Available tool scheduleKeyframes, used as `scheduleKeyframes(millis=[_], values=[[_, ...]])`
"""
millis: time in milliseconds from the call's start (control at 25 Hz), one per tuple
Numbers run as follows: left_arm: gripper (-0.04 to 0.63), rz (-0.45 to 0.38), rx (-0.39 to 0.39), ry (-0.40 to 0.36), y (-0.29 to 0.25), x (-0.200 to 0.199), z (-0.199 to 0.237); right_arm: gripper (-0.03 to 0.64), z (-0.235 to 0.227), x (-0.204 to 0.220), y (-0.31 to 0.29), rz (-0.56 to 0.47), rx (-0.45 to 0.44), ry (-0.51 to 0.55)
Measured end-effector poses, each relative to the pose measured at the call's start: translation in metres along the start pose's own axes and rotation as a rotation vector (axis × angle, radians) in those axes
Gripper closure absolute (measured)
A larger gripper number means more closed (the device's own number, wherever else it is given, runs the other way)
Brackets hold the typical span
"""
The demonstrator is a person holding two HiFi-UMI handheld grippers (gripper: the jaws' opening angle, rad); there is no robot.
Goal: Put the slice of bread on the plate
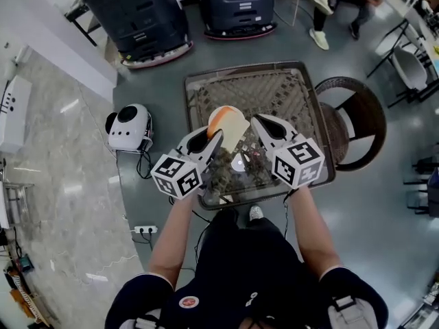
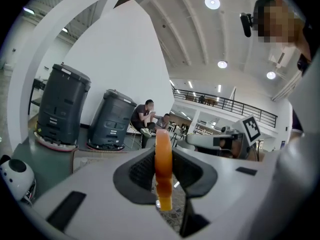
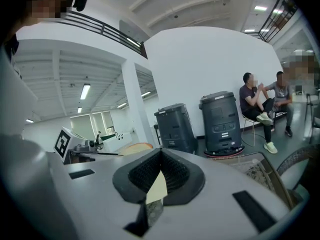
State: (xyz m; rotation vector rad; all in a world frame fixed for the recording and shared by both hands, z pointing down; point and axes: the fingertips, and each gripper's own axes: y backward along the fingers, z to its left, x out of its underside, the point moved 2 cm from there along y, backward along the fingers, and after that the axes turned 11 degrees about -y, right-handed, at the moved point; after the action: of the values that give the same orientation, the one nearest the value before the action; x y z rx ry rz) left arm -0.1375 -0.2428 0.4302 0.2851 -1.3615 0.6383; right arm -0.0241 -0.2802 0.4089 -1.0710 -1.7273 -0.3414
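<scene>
two grippers, one in each hand. the left gripper (image 1: pixel 217 137) is clamped on the one slice of bread (image 1: pixel 230 126) — held on edge above the table (image 1: pixel 310 108), thin edge toward its camera, rounded crust end pointing far. the right gripper (image 1: pixel 258 123), just beside it, has its jaws together on nothing. a pale round shape (image 1: pixel 239 162) (too hidden to name) lies on the tabletop below. far off stand two dark machines (image 1: pixel 140 16).
</scene>
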Motion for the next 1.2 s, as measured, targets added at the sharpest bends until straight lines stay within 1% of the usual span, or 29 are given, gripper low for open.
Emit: scheduleKeyframes(millis=[240, 520, 720, 1000, 1200], values=[[0.502, 0.045, 0.028, 0.060, -0.027, 0.039, 0.031, 0.611, -0.015, 0.020, -0.022, 0.056, 0.039, -0.026], [0.502, 0.097, 0.050, 0.093, -0.054, 0.076, 0.059, 0.611, -0.036, 0.037, -0.043, 0.095, 0.107, -0.061], [0.502, 0.122, 0.073, 0.137, -0.072, 0.101, 0.078, 0.611, -0.046, 0.048, -0.056, 0.129, 0.141, -0.080], [0.502, 0.156, 0.083, 0.204, -0.086, 0.130, 0.091, 0.611, -0.057, 0.066, -0.059, 0.154, 0.173, -0.108], [0.502, 0.170, 0.085, 0.225, -0.097, 0.142, 0.096, 0.611, -0.062, 0.075, -0.063, 0.169, 0.190, -0.130]])
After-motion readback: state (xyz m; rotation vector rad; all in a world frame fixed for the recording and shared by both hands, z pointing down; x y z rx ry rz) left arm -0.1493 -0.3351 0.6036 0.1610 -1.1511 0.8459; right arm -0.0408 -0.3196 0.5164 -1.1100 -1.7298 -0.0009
